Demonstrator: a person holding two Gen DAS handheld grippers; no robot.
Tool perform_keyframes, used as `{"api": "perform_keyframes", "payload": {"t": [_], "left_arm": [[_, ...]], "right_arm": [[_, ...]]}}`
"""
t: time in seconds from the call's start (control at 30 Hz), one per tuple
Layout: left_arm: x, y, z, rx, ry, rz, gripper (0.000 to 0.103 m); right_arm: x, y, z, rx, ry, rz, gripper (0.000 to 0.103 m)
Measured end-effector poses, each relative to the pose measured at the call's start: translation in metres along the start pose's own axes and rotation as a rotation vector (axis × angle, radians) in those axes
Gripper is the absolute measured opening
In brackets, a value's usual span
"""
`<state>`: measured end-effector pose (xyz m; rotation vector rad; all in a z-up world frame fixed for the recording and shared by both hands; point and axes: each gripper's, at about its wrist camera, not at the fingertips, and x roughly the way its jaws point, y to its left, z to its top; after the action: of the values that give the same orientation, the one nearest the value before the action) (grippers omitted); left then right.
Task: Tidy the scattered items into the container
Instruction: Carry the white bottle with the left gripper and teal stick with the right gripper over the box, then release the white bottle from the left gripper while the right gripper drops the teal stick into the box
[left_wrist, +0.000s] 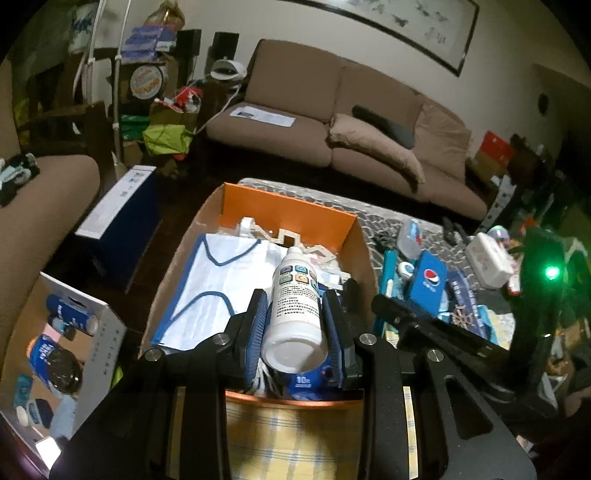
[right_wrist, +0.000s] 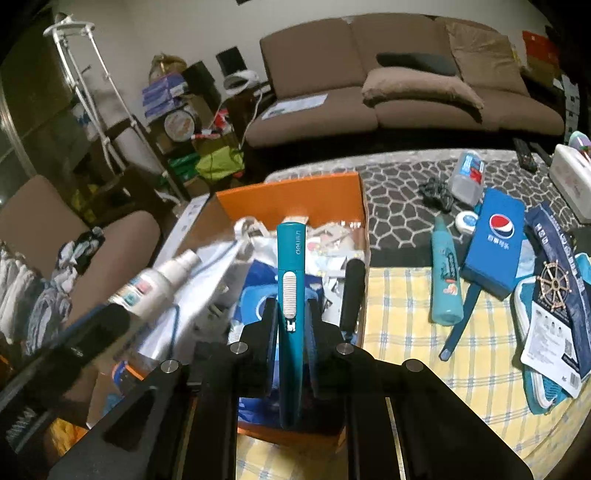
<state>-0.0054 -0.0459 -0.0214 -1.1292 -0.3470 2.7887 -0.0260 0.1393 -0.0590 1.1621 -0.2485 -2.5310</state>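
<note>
An orange cardboard box stands on the table and holds a white bag, wooden pieces and packets; it also shows in the right wrist view. My left gripper is shut on a white bottle and holds it over the box. The bottle also shows blurred in the right wrist view. My right gripper is shut on a teal utility knife above the box's right part. Scattered on the table to the right lie a blue Pepsi box, a teal bottle and packets.
A brown sofa stands behind the table. A white box and a clear tub sit at the far right. A dark blue carton and an open box of items are on the floor at left.
</note>
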Motion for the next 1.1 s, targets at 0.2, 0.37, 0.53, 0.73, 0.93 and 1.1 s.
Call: {"api": "perform_keyframes", "payload": {"t": [0.2, 0.37, 0.53, 0.73, 0.93, 1.1], "left_arm": [[0.005, 0.001, -0.001, -0.003, 0.015, 0.007, 0.028], [0.005, 0.001, 0.0, 0.001, 0.019, 0.008, 0.028], [0.006, 0.002, -0.001, -0.004, 0.024, 0.011, 0.028], [-0.013, -0.008, 0.007, 0.023, -0.069, 0.017, 0.022], [0.001, -0.009, 0.011, -0.009, -0.017, 0.002, 0.019], [0.012, -0.008, 0.006, -0.037, 0.035, -0.026, 0.019]], "right_arm": [[0.018, 0.002, -0.009, -0.016, 0.065, -0.002, 0.014], [0.02, -0.001, -0.01, -0.003, 0.087, 0.0, 0.018], [0.006, -0.01, -0.005, 0.038, 0.058, -0.009, 0.032], [-0.029, -0.03, 0.006, 0.103, -0.004, -0.007, 0.035], [-0.057, -0.041, 0.008, 0.096, -0.04, -0.05, 0.035], [-0.062, -0.054, 0.007, 0.107, -0.028, -0.068, 0.036]]}}
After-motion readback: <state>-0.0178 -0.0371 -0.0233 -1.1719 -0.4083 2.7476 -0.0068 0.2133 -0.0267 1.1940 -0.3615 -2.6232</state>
